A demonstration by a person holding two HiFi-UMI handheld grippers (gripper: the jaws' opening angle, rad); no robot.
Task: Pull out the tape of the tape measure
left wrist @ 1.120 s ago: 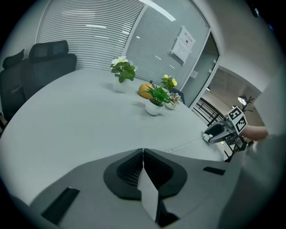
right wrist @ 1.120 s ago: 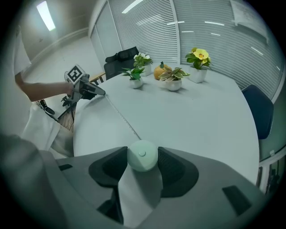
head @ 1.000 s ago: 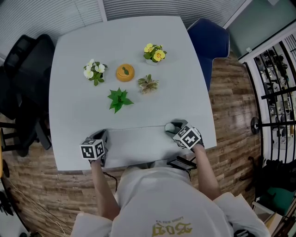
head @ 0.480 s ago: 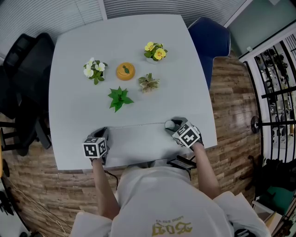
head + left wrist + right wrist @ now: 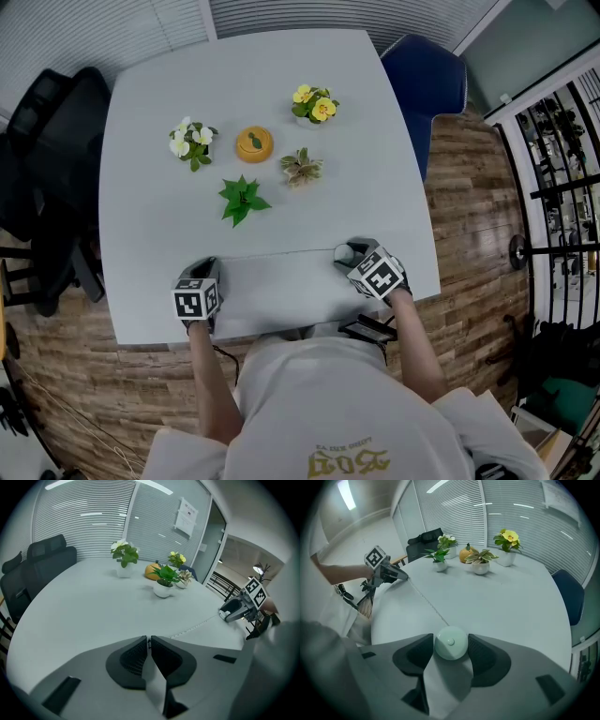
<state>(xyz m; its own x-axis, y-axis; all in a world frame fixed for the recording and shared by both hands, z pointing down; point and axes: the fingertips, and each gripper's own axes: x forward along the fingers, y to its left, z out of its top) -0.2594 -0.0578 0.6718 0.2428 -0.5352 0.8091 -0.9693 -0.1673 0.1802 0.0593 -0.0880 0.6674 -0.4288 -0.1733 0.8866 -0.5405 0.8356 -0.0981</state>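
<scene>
The pull looks largely done. The right gripper (image 5: 352,255) sits at the near right of the white table (image 5: 150,112). Its jaws stand wide and press on either side of the round, pale green tape measure case (image 5: 451,642), which fills the gap between the pads. From the case a thin tape (image 5: 281,255) runs leftward along the near part of the table, low over the surface, to the left gripper (image 5: 149,642) at the near left. That gripper's jaws are pinched all but together and the tape leads straight into them, so it appears to hold the free end — the tip itself is too thin to make out between the pads.

The two grippers stand well apart, with a long drawn length of tape between them. Little seems left to do: perhaps a further stretch if more tape is wanted, otherwise only keeping it taut or letting it go. The potted plants (image 5: 242,200) and the orange pumpkin-shaped ornament (image 5: 254,145) at the far middle stand well away from the tape.
</scene>
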